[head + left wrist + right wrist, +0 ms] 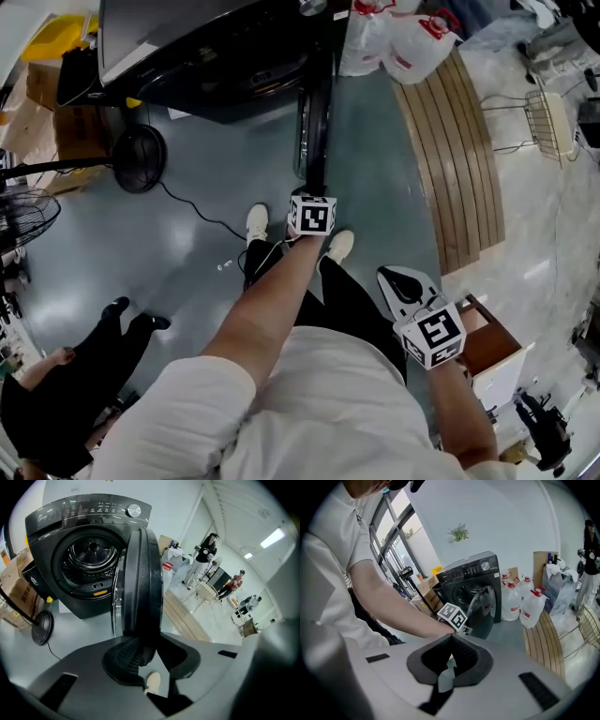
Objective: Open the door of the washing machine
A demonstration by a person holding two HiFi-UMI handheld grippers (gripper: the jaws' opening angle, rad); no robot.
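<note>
The black front-loading washing machine stands at the top of the head view, and its drum is exposed. Its round door hangs swung out, edge-on toward me. My left gripper reaches the door's lower edge under its marker cube. The rim sits between the jaws, with a strip of floor showing beside the right pad. My right gripper hangs back by my right hip, tips together and holding nothing. From there the machine is seen with its door open.
A floor fan with a trailing cable and cardboard boxes stand left of the machine. White jugs and a curved wooden platform lie to the right. A person in black crouches at lower left. A small cabinet is beside my right arm.
</note>
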